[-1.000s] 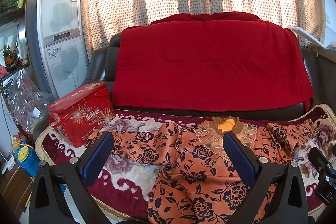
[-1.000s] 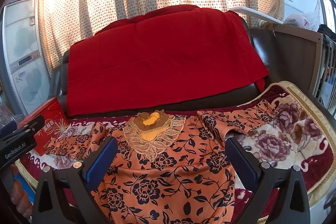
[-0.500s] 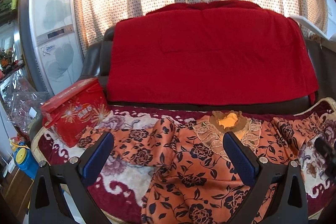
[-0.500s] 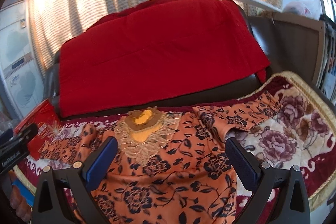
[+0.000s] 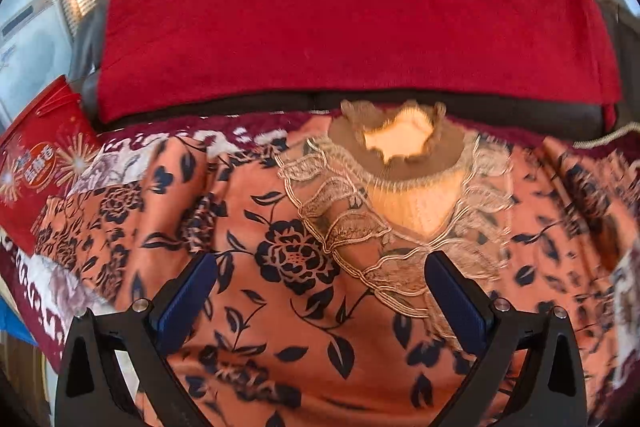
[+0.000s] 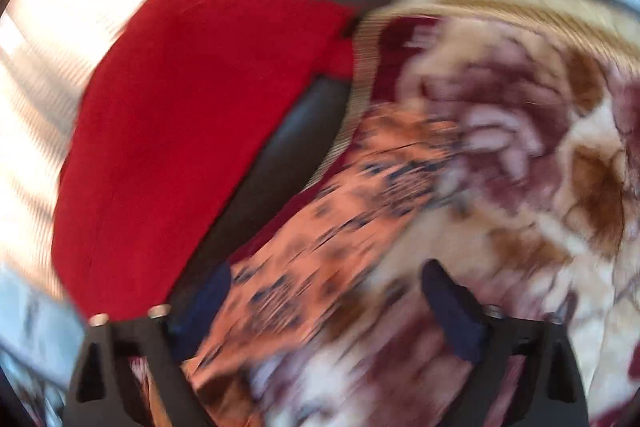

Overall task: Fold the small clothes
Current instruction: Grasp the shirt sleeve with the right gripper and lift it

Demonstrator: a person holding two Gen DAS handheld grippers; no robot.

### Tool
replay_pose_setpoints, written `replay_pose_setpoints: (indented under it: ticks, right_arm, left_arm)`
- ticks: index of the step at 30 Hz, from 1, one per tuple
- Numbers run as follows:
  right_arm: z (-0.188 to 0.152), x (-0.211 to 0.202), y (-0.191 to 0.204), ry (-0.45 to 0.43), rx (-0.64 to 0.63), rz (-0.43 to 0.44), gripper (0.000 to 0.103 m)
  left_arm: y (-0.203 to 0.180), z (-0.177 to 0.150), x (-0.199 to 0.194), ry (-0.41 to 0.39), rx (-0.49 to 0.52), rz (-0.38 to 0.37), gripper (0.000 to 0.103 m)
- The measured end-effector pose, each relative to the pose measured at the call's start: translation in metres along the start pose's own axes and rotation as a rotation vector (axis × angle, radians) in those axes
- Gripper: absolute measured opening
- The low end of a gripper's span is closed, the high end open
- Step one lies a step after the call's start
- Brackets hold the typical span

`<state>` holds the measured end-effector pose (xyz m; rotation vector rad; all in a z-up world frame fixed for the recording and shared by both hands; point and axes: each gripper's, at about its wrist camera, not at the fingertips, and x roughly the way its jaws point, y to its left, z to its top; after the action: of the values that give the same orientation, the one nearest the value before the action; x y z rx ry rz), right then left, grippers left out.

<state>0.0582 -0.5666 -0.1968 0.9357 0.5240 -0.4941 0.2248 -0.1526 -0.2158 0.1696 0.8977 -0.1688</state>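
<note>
An orange top (image 5: 280,239) with dark flowers, a lace yoke and a brown ruffled collar (image 5: 396,139) lies spread on the sofa seat. My left gripper (image 5: 320,267) hovers open over its chest, just below the lace, with nothing pinched. In the blurred right wrist view, my right gripper (image 6: 326,281) is rolled and hangs over the top's right sleeve (image 6: 352,195). Its jaws are closing. The sleeve lies between them, and the pads stand apart from the cloth.
A red blanket (image 5: 340,7) drapes the dark sofa back. A floral maroon and cream throw (image 6: 520,147) covers the seat under the top. A red gift box (image 5: 40,155) stands at the seat's left end. Curtains hang behind.
Both grippers dropped closer to the top. The left now looks at the chest and collar. The right swung right, rolled, and now faces the right sleeve.
</note>
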Motion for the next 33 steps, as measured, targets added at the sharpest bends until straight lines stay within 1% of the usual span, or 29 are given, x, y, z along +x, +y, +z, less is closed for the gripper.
replay_pose_setpoints:
  ticks: [2, 3, 4, 6, 7, 8, 10, 12, 13, 14, 15, 16, 18, 20, 22, 24, 26, 28, 29, 31, 33]
  right_arm:
    - [0.020, 0.021, -0.027, -0.006, 0.119, 0.008, 0.073]
    - [0.027, 0.030, -0.037, -0.010, 0.165, -0.009, 0.070]
    - [0.034, 0.039, -0.045, -0.024, 0.202, -0.024, 0.069]
    - [0.043, 0.051, -0.049, -0.066, 0.216, -0.013, 0.068]
    - [0.048, 0.059, -0.049, -0.071, 0.217, -0.035, 0.067]
    - [0.051, 0.069, -0.049, -0.058, 0.233, -0.069, 0.065]
    - [0.054, 0.086, -0.052, -0.038, 0.276, -0.106, 0.059]
    - [0.058, 0.090, -0.043, -0.067, 0.257, -0.144, 0.058]
    - [0.061, 0.092, -0.037, -0.077, 0.246, -0.164, 0.055]
    - [0.064, 0.093, -0.031, -0.085, 0.229, -0.183, 0.038]
    - [0.067, 0.095, -0.024, -0.088, 0.211, -0.179, 0.022]
    - [0.069, 0.096, -0.022, -0.084, 0.217, -0.135, 0.010]
    - [0.069, 0.087, -0.016, -0.118, 0.245, -0.081, 0.010]
    - [0.068, 0.066, 0.002, -0.176, 0.228, 0.016, 0.009]
    - [0.067, 0.043, 0.029, -0.206, 0.175, 0.076, 0.009]
    - [0.062, 0.017, 0.068, -0.217, 0.113, 0.171, 0.008]
    - [0.053, -0.002, 0.105, -0.203, 0.067, 0.254, 0.008]
    - [0.032, -0.016, 0.143, -0.175, 0.015, 0.340, 0.008]
    - [0.014, -0.022, 0.167, -0.158, -0.025, 0.372, 0.008]
    - [-0.010, -0.031, 0.217, -0.120, -0.125, 0.406, 0.008]
    - [-0.028, -0.035, 0.250, -0.101, -0.190, 0.414, 0.008]
  left_arm:
    - [0.002, 0.000, 0.015, 0.029, 0.029, 0.029, 0.103]
    - [0.001, 0.002, 0.020, 0.037, 0.030, 0.029, 0.103]
    - [0.001, 0.003, 0.022, 0.036, 0.027, 0.029, 0.103]
    - [0.001, 0.006, 0.022, 0.033, 0.023, 0.035, 0.103]
    - [0.001, 0.007, 0.022, 0.032, 0.023, 0.033, 0.103]
    - [0.001, 0.009, 0.022, 0.030, 0.023, 0.031, 0.103]
    - [-0.001, 0.010, 0.023, 0.030, 0.030, 0.033, 0.103]
    - [-0.002, 0.012, 0.025, 0.034, 0.039, 0.032, 0.103]
    - [-0.002, 0.013, 0.026, 0.034, 0.042, 0.035, 0.103]
    - [-0.002, 0.013, 0.026, 0.033, 0.041, 0.035, 0.103]
    - [0.000, 0.015, 0.027, 0.031, 0.040, 0.037, 0.103]
    - [0.000, 0.016, 0.024, 0.027, 0.033, 0.033, 0.103]
    - [0.008, 0.021, 0.019, 0.000, 0.013, 0.043, 0.103]
    - [0.016, 0.025, 0.014, -0.025, -0.007, 0.058, 0.103]
    - [0.028, 0.030, 0.008, -0.047, -0.039, 0.074, 0.103]
    - [0.043, 0.035, 0.003, -0.054, -0.081, 0.077, 0.103]
    - [0.055, 0.037, 0.001, -0.053, -0.111, 0.083, 0.103]
    - [0.073, 0.038, -0.004, -0.058, -0.158, 0.106, 0.103]
    - [0.081, 0.039, -0.005, -0.060, -0.178, 0.118, 0.103]
    - [0.099, 0.038, -0.006, -0.057, -0.224, 0.151, 0.103]
    - [0.114, 0.033, -0.010, -0.053, -0.270, 0.185, 0.103]
